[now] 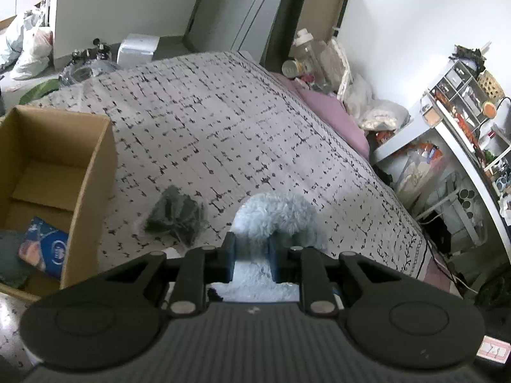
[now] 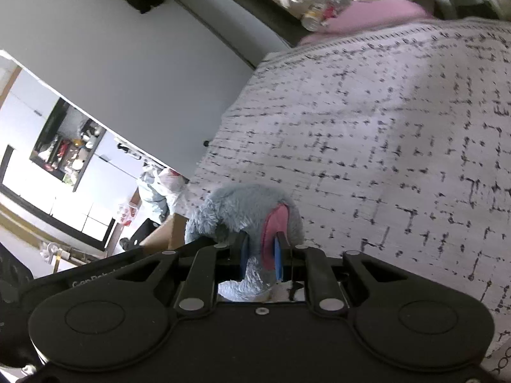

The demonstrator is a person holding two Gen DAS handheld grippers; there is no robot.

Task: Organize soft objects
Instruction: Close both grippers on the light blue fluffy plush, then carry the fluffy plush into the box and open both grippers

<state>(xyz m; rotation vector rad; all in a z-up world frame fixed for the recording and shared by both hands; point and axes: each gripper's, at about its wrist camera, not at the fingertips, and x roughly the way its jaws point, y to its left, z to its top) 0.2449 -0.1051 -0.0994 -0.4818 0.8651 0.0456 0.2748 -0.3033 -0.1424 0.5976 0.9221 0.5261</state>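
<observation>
Pinching the same pale blue-grey plush toy [image 1: 274, 214] from two sides, both grippers held it just above the near edge of the bed [image 1: 223, 121], apparently so that the floppy thing would not sag or swing on its way to storage. The left gripper [image 1: 252, 257] had its jaws pressed together on a thick fold of the fur, the blue pads sunk into the pile with a tuft bulging up between them. The right gripper [image 2: 260, 255] was clamped on another part of the toy, where a pink patch [image 2: 276, 223], perhaps an ear lining or a mouth, showed against the fur; which part of the animal that was could not be told. The toy looked long-haired, fluffy and limp, bunched around the fingers rather than keeping a shape. A cardboard box [image 1: 80, 172] stood open at the bed's left edge with a blue packet [image 1: 48, 249] and something dark already inside, which suggested it was the likely destination. A crumpled dark grey-green cloth [image 1: 175, 217] lay on the patterned bedspread between the box and the toy, probably waiting its turn. A pink pillow [image 1: 332, 118] rested toward the bed's far right corner.
</observation>
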